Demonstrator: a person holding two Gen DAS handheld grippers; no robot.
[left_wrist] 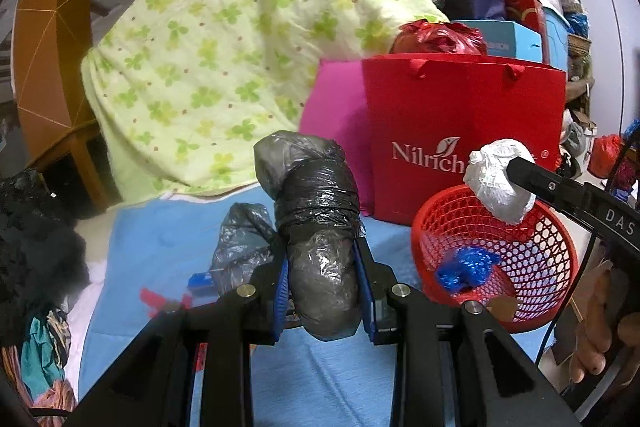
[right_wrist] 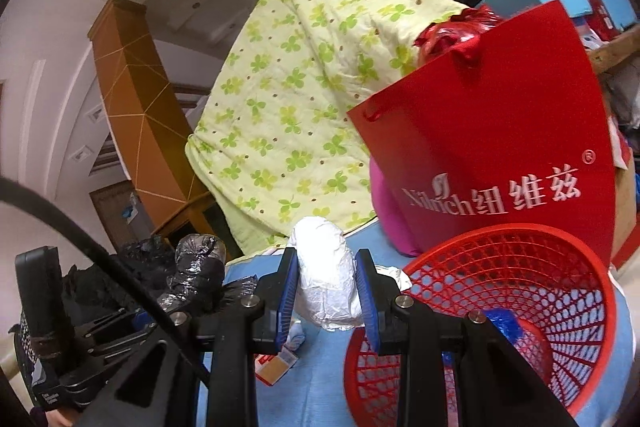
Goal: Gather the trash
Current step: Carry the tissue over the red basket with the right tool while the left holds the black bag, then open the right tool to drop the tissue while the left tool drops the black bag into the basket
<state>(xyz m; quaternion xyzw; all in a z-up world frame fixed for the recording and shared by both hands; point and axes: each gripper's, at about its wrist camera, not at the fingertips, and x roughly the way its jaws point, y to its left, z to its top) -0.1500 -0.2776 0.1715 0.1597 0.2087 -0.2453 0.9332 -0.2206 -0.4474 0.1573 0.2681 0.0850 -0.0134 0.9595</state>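
Note:
My left gripper [left_wrist: 325,281] is shut on a rolled grey-black plastic bag bundle [left_wrist: 316,219], held above the blue sheet and left of the red mesh basket [left_wrist: 520,239]. My right gripper [right_wrist: 327,291] is shut on a crumpled white wad [right_wrist: 326,277]; in the left wrist view that wad [left_wrist: 500,183] hangs over the basket's far rim. A crumpled blue wrapper [left_wrist: 466,267] lies inside the basket. From the right wrist view, the basket [right_wrist: 520,259] sits just right of my fingers, and the left gripper's black bundle [right_wrist: 196,271] shows at the left.
A red paper bag [left_wrist: 468,123] stands behind the basket, with a pink cushion [left_wrist: 336,107] and a green clover quilt [left_wrist: 224,47] beyond. Loose grey plastic [left_wrist: 240,243] and small red and blue scraps [left_wrist: 172,301] lie on the blue sheet [left_wrist: 320,379]. Clutter is stacked at the back right.

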